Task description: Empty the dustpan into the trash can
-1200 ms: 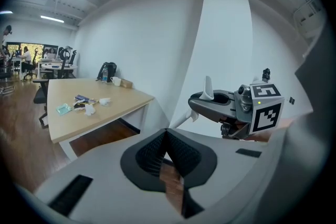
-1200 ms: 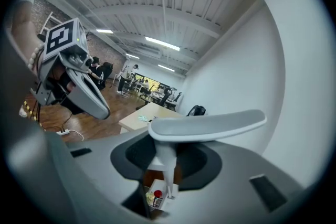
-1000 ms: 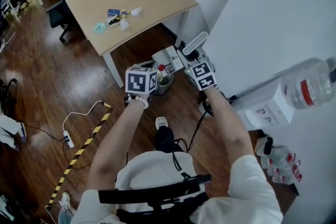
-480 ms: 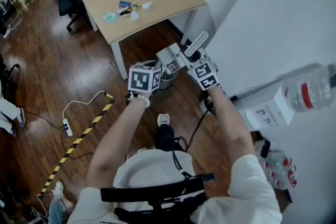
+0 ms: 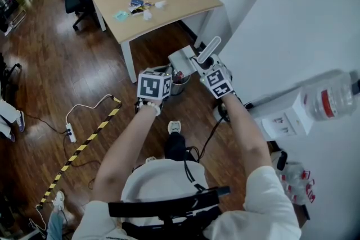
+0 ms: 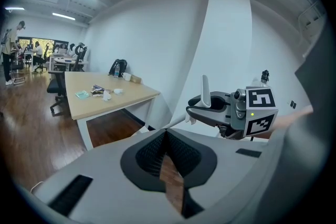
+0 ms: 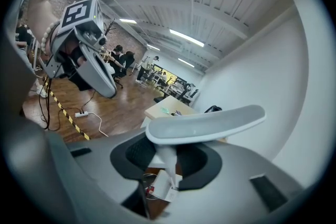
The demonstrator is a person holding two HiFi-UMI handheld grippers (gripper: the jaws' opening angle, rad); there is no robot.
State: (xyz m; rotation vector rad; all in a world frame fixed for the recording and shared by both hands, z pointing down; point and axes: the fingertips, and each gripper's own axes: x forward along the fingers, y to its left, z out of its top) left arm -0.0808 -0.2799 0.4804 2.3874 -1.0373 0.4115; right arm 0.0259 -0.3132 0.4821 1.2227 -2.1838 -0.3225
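Observation:
In the head view my right gripper (image 5: 199, 64) is shut on the grey dustpan (image 5: 182, 58), whose long pale handle (image 5: 208, 48) sticks up toward the wall. The pan hangs over a small metal trash can (image 5: 179, 82) on the wood floor beside the table leg, with litter inside. The right gripper view shows the handle (image 7: 206, 123) lying across above the jaws of the right gripper (image 7: 166, 159), which clamp its stem, and the trash can (image 7: 156, 188) below. My left gripper (image 5: 161, 73) is level with the right one and shut on nothing; in its own view the left gripper (image 6: 166, 134) has only floor behind it.
A wooden table (image 5: 169, 5) with small items stands just beyond the can. A white wall (image 5: 281, 25) runs along the right, with a water bottle (image 5: 326, 95) on a white box (image 5: 286, 114). Cables, a power strip (image 5: 70, 132) and yellow-black tape (image 5: 84, 155) lie on the floor at left.
Both grippers have drifted a little forward toward the table and the can. The right one has rolled slightly with the dustpan still in its grip.

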